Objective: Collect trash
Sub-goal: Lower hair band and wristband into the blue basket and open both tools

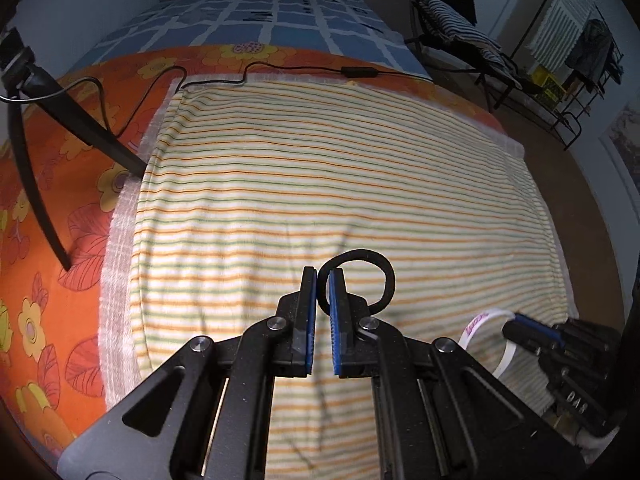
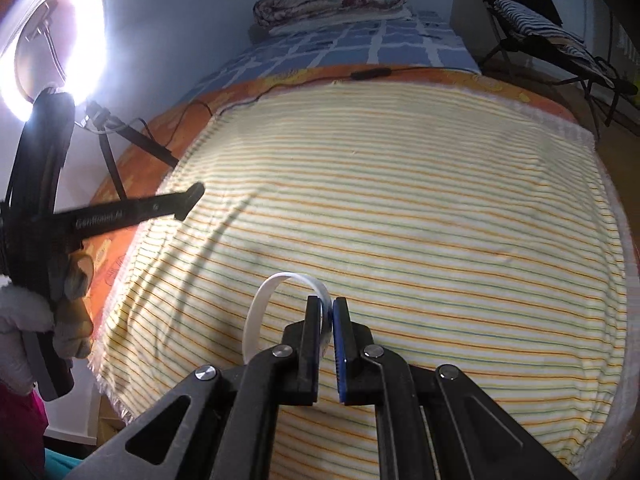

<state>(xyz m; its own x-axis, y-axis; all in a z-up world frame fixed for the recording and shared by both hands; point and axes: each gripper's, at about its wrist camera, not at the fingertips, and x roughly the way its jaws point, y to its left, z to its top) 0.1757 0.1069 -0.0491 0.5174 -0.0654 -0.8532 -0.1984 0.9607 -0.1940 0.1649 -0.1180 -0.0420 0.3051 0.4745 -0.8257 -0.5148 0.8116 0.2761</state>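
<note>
My left gripper [image 1: 322, 276] is shut on a black elastic band [image 1: 376, 266], a ring that loops out to the right of the fingertips, above the striped cloth [image 1: 320, 168]. My right gripper [image 2: 327, 305] is shut on a white wristband [image 2: 262, 300] that loops out to its left over the same cloth. In the left wrist view the right gripper [image 1: 520, 322] shows at the lower right with the white wristband [image 1: 486, 320] in it. In the right wrist view the left gripper [image 2: 188, 200] shows from the side at the left.
The striped cloth lies on an orange flowered sheet [image 1: 48, 216] over a bed. A tripod leg [image 1: 88, 124] and a black cable [image 1: 280, 70] lie at its far left. A ring light [image 2: 52, 40] glares at the left. A folding chair [image 1: 460, 32] stands to the right.
</note>
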